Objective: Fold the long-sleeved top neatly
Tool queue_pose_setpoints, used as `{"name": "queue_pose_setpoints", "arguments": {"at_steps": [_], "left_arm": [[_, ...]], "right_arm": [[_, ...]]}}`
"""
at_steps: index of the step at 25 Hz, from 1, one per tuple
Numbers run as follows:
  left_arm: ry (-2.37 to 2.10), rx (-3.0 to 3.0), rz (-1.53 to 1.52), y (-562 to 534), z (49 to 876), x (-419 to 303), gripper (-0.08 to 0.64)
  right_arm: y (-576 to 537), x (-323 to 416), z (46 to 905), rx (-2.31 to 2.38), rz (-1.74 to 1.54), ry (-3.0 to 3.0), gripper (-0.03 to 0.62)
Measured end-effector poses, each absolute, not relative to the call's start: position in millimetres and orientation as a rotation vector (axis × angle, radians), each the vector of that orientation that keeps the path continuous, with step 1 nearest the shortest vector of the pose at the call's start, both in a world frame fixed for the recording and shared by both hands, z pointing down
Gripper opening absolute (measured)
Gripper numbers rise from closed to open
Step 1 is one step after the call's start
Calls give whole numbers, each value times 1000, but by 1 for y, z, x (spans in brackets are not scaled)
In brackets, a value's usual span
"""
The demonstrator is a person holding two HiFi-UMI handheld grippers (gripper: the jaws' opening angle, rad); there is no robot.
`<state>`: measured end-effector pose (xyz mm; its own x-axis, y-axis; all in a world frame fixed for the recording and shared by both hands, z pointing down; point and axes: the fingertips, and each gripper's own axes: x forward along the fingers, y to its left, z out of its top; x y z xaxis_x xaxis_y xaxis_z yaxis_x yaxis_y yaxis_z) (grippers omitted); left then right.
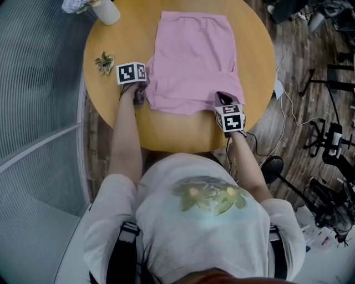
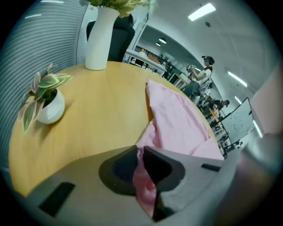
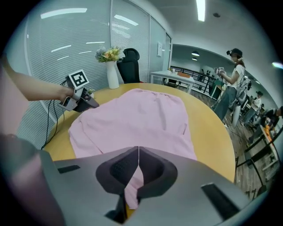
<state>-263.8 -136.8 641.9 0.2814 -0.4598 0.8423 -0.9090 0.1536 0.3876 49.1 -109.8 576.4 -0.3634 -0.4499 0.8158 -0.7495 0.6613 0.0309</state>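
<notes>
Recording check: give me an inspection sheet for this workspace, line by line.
Surface: round wooden table.
Job's things: pink top, part-folded, lying on the table.
Clutter: vase at the far edge; small plant left of the top.
Grippers: left gripper shut on the top's near left corner; right gripper shut on its near right edge.
Cables: white cable on the floor, right of the table.
Surroundings: blinds left; stands right.
</notes>
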Motion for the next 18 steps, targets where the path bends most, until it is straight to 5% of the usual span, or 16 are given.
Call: {"name": "queue_pose_setpoints", "arguments": {"at_steps": [2, 13, 16, 18], "left_arm": [[-1333, 1528, 531, -135, 633, -263, 23], [-1519, 1710, 267, -79, 520, -269, 21], [-1502, 1761, 241, -73, 503, -248, 21], [-1450, 1805, 276, -69, 503, -224, 21]], "right_arm": [[-112, 41, 575, 920, 444, -2033, 20], [-115, -24, 563, 794, 548, -2199, 22], [-112, -47, 556, 736, 653, -2258, 167], [-112, -66, 547, 701, 706, -2296, 169]]}}
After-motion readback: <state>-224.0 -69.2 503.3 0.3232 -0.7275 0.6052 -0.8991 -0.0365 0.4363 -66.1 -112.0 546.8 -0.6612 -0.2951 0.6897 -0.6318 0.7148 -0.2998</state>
